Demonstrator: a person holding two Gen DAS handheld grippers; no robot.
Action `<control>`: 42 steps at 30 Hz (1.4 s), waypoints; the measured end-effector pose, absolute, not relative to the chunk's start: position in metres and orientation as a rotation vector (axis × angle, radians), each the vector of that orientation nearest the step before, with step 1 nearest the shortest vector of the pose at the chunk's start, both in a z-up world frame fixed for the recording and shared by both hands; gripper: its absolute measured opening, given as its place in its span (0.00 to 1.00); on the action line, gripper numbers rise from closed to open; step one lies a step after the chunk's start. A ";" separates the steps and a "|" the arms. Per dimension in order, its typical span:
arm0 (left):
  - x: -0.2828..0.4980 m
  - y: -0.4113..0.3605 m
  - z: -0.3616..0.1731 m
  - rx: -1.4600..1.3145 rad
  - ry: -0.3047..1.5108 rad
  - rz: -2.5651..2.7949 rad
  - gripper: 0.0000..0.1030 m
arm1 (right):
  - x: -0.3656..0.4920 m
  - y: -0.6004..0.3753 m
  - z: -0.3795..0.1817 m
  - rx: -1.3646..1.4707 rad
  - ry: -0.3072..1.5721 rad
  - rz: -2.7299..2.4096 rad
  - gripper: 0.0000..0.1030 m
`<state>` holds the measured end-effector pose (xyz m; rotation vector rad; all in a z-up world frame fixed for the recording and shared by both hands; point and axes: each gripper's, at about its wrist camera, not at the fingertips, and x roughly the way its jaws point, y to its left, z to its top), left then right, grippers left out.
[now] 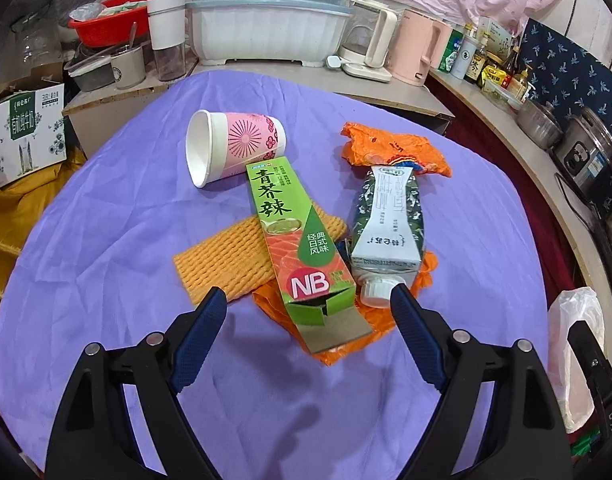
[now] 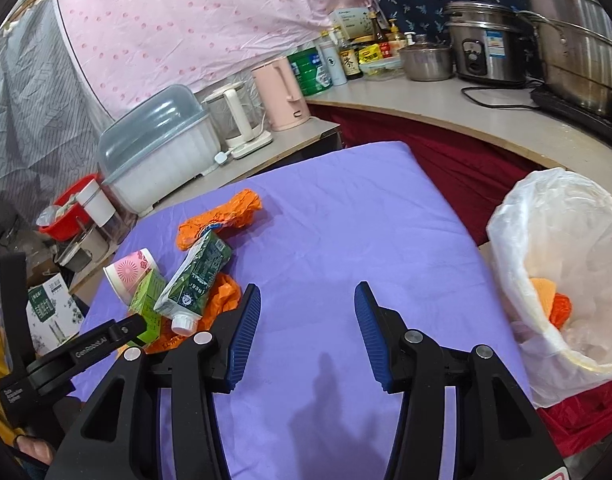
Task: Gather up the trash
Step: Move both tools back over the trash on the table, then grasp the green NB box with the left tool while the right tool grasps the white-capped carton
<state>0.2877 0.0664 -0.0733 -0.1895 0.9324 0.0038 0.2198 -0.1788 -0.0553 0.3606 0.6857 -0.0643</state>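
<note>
Right now my left gripper hangs with its jaws spread wide and nothing between them, low over the purple cloth and facing the heap of rubbish. Just ahead of its fingertips lies the green wasabi box, its torn open end pointing back at me. That box rests across an orange foam net on one side and an orange plastic bag that runs underneath, with the squashed milk carton just beside it, white cap toward me. Beyond them a pink paper cup lies on its side, touching the far end of the box.

My right gripper is likewise released and empty, over bare cloth, well apart from the pile to its left. Off to its right stands the lined trash bin, already holding some orange scraps.

I judge this to be the reach for the next piece, most likely the box, since it sits on top and nearest. Next I would ease the left jaws down around its narrow sides near the open end, close gently so the thin card does not collapse, lift clear of the net and bag, then carry it right to the bin.
</note>
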 end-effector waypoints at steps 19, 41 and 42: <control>0.290 0.099 -0.084 -0.179 0.960 -0.104 0.39 | 0.274 -0.105 -0.070 0.336 0.745 0.075 0.47; 0.282 0.166 -0.090 -0.307 0.977 -0.141 0.36 | 0.322 -0.021 -0.106 0.178 0.827 0.021 0.64; 0.281 0.166 -0.091 -0.307 0.978 -0.142 0.36 | 0.323 -0.022 -0.108 0.175 0.831 0.009 0.64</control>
